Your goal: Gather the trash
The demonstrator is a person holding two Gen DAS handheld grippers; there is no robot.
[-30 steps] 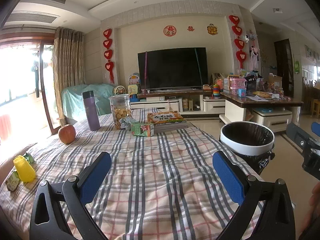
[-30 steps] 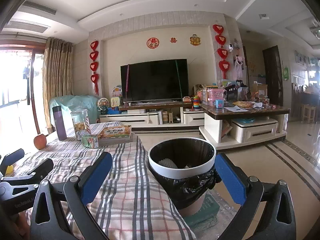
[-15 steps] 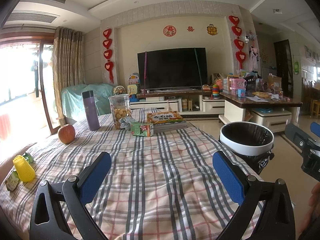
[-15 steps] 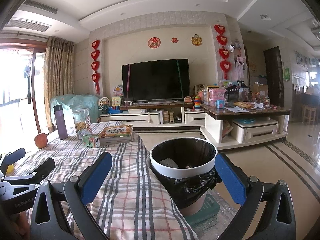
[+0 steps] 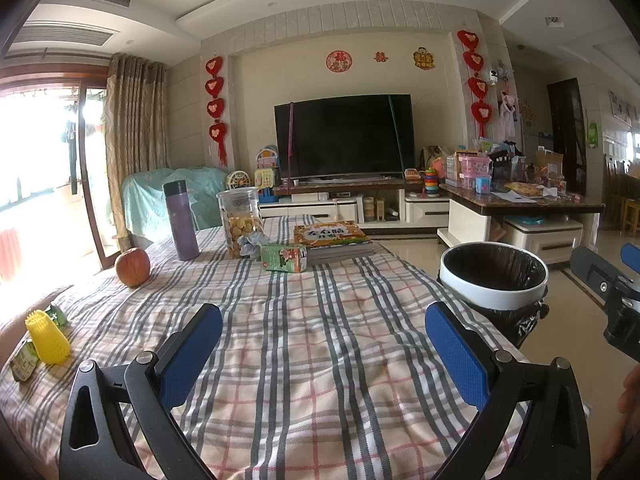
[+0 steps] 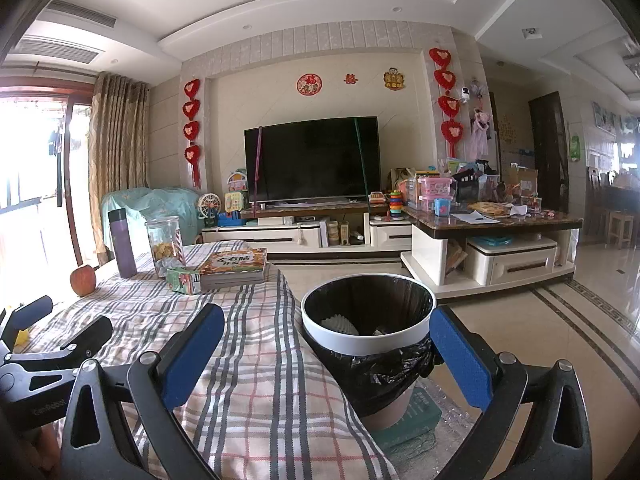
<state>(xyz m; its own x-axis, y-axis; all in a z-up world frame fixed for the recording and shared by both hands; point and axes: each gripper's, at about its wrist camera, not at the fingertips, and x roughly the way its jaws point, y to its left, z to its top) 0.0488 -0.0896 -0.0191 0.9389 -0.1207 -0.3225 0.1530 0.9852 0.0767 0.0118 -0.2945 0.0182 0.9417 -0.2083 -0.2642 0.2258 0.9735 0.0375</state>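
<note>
Left tool (image 5: 324, 344): jaws spread wide with nothing between the blue pads, held low over the near end of the surface (image 5: 320, 360), which wears a plaid cloth.
Right tool (image 6: 326, 344): jaws also spread wide and holding nothing, held at the surface's right edge, looking over the rim of the trash bin (image 6: 368, 344).
Trash bin: stands on the floor just beside the right edge of the surface; white ring, black liner hanging over the outside. The right wrist view shows some pale crumpled pieces at the bottom of it.
Trash at the near left edge: a yellow ribbed plastic piece (image 5: 47, 338) stands upright, with a green wrapper (image 5: 56, 314) just behind it and a small green carton (image 5: 25, 364) lying just in front.
Trash at the far end: a green drink carton (image 5: 283, 257) lies on its side, touching a stack of books (image 5: 334, 240); a crumpled pale wrapper (image 5: 250, 244) sits between it and the jar.
Other things on the surface: an apple (image 5: 132, 266), a purple flask (image 5: 181, 220) standing upright and a clear jar of snacks (image 5: 240, 222), all well apart from both tools.
Background: a dark television (image 5: 344, 136) on a low cabinet against the far wall.
</note>
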